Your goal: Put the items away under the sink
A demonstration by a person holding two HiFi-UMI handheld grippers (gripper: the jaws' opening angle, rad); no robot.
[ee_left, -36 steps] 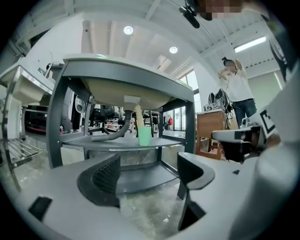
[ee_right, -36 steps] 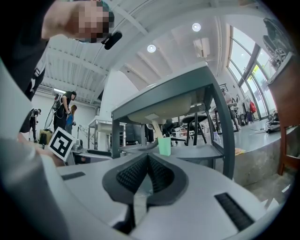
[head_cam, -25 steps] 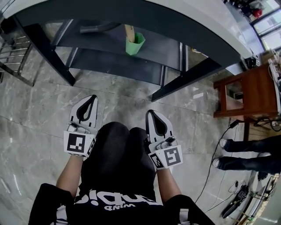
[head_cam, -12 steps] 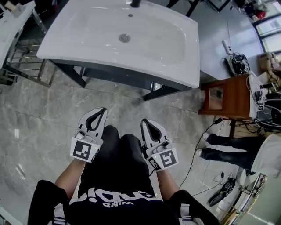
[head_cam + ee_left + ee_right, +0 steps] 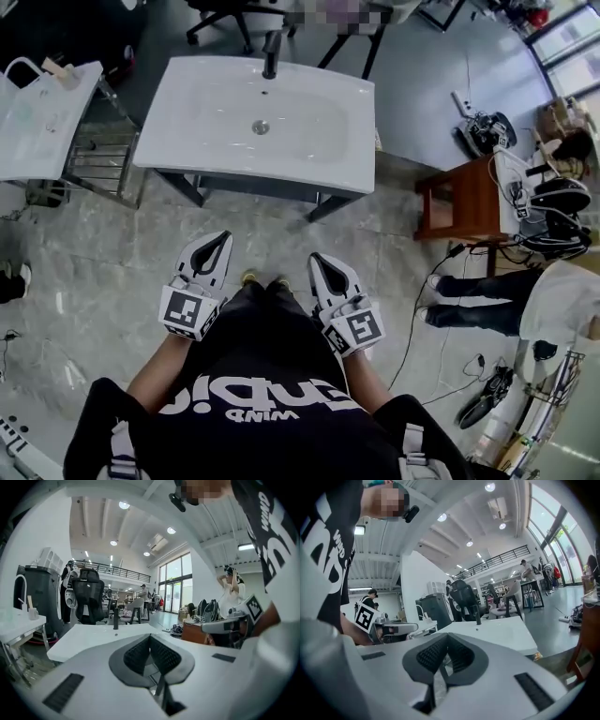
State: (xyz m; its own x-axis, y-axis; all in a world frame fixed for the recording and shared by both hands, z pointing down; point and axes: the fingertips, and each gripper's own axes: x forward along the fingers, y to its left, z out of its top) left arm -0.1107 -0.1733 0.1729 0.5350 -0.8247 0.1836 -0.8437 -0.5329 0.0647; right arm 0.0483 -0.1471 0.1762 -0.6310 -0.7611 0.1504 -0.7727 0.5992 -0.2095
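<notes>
My left tool [image 5: 221, 239] and right tool [image 5: 317, 260] are both closed on nothing; the sink [image 5: 253, 122] lies well ahead, left tool marginally nearer.

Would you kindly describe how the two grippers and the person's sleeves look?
Both the left gripper and right gripper have white shells, dark ribbed fingers and a cube with black-and-white square markers. The person wears a black short-sleeved shirt with white lettering.
</notes>
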